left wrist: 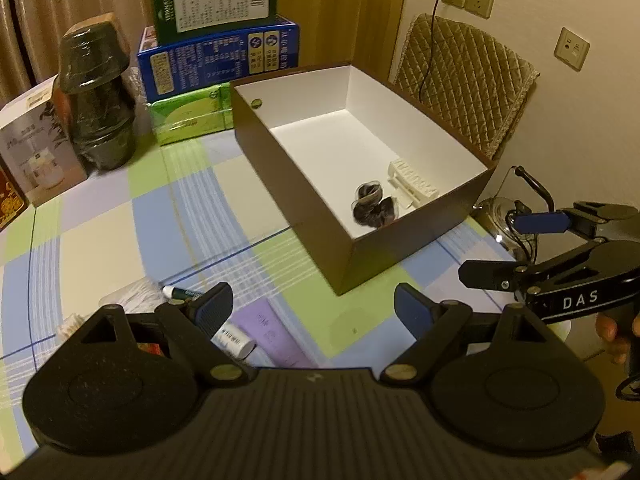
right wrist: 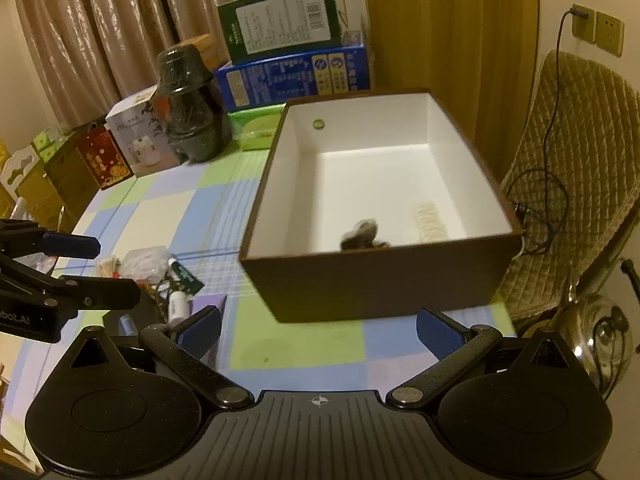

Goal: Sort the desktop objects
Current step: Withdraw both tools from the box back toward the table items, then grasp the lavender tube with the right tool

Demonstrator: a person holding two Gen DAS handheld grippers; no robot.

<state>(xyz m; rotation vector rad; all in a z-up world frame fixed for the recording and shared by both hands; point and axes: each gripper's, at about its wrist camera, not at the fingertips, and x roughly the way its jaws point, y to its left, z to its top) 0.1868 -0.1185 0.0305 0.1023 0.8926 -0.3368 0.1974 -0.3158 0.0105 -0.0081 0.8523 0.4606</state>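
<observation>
A brown box with white inside (left wrist: 360, 264) (right wrist: 360, 284) stands on the checked tablecloth. A dark hair clip (left wrist: 372, 204) (right wrist: 362, 234) and a white comb-like clip (left wrist: 412, 182) (right wrist: 430, 220) lie in its near corner. To the box's left lie a white tube (left wrist: 232, 340) (right wrist: 178, 306), a green tube (left wrist: 180, 292) (right wrist: 186, 276), a purple card (left wrist: 272, 332) and a clear bag of swabs (left wrist: 128, 300) (right wrist: 144, 260). My left gripper (left wrist: 314, 312) (right wrist: 100, 270) is open over the card and tubes, holding nothing. My right gripper (right wrist: 320, 332) (left wrist: 500, 248) is open and empty before the box's near wall.
Behind the box are stacked green, blue and light green cartons (left wrist: 216, 40), a dark wrapped jar (left wrist: 98, 96) and a white carton (left wrist: 36, 148). A chair with a quilted cover (right wrist: 580, 168), a cable and a metal kettle (right wrist: 600, 336) stand to the right of the table.
</observation>
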